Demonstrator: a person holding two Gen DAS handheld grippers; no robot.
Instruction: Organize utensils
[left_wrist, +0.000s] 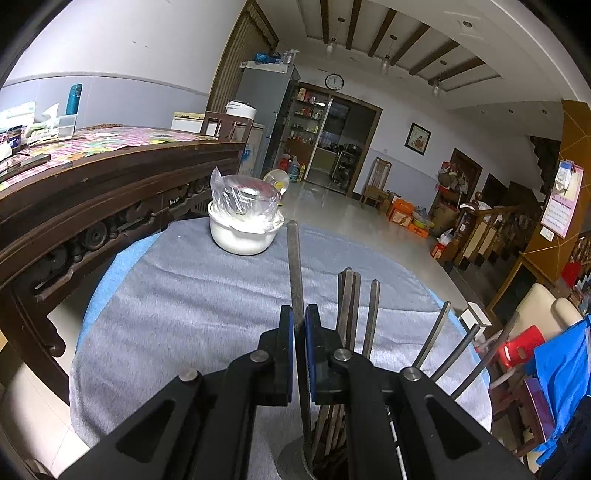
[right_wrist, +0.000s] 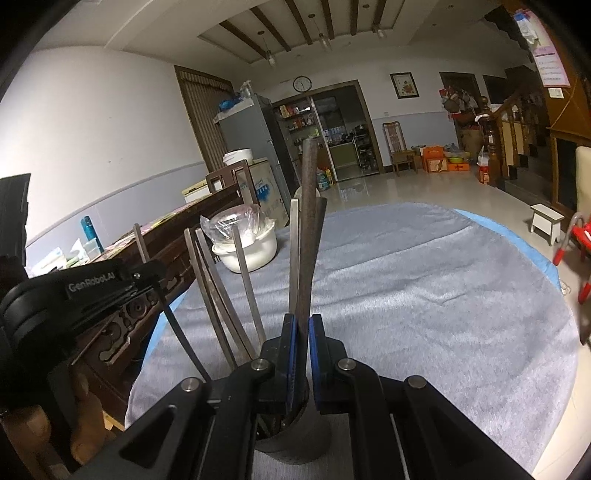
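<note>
Left claw (left_wrist: 299, 325) tight around upright utensil handle (left_wrist: 294, 266) above holder (left_wrist: 291, 458).

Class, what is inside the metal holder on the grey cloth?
Several upright utensil handles stand in the metal holder. Their lower ends are hidden by its wall and the grippers' fingers.

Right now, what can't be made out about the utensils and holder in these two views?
- Utensil heads, both views: sunk in the holder; only handles show.
- Holder's base, left wrist view: cut off by the bottom edge.
- Covered bowl contents: hidden by crinkled plastic wrap.
</note>
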